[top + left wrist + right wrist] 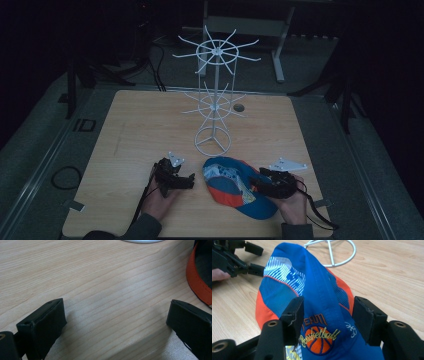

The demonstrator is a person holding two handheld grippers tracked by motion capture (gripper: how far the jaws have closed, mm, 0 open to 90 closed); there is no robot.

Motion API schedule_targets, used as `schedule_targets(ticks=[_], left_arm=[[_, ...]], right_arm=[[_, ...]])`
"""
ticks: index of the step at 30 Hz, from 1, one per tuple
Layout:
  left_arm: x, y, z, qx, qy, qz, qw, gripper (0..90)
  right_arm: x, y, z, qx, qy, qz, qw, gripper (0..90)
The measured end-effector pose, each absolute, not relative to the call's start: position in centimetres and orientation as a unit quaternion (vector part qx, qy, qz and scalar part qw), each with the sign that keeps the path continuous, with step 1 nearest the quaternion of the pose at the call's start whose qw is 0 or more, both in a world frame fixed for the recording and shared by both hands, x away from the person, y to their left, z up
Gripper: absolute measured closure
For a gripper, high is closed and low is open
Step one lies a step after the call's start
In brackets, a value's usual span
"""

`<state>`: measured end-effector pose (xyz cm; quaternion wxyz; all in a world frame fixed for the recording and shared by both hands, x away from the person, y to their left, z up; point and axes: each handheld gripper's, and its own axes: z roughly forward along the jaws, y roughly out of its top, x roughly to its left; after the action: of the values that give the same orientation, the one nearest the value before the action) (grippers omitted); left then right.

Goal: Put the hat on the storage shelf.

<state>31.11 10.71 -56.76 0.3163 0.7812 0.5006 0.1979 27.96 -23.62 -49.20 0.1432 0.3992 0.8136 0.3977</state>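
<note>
High view: wooden table [140, 130] under dim light. White wire rack [214, 95] upright at centre, ring base toward the near half, spokes fanned at two levels. Blue and orange cap [232, 186] flat on the near edge, right of centre, just near of the rack base. Left gripper [186, 182] held low just left of the cap, pointing right at it. Right gripper [256, 184] at the cap's right side, over the fabric. Small dark hole [239, 107] in the tabletop right of the rack stem. Coiled cable [66, 177] on the floor, far left of the table.

Left gripper view: jaws wide apart, bare wood between. Orange cap edge [197, 282] at right, beside the right jaw, not touching. Sliver of rack base [142, 241] at top.

Right gripper view: jaws apart, straddling a raised blue ridge of the cap [317, 297]; contact with fabric hard to tell. Basketball logo [319, 337] near the jaws. Rack base ring [332, 252] beyond. Left gripper [254, 258] at upper left, jaws apart, close to the cap's far end.
</note>
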Motion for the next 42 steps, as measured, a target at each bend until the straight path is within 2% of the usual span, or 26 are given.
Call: schedule_targets(ticks=[15,23,42], left_arm=[[31.1,10.7,-56.8,0.782,0.500,0.198,0.316,2.6],[31.1,10.7,-56.8,0.782,0.500,0.198,0.316,2.6],[31.1,10.7,-56.8,0.782,0.500,0.198,0.316,2.6]], right_arm=[[28.1,-23.3,-48.8,0.393,0.826,0.387,0.120,43.6],[28.0,-22.5,-48.8,0.387,0.840,0.358,0.131,42.3],[30.2,-21.2,-46.4,0.346,0.860,0.360,0.106,43.4]])
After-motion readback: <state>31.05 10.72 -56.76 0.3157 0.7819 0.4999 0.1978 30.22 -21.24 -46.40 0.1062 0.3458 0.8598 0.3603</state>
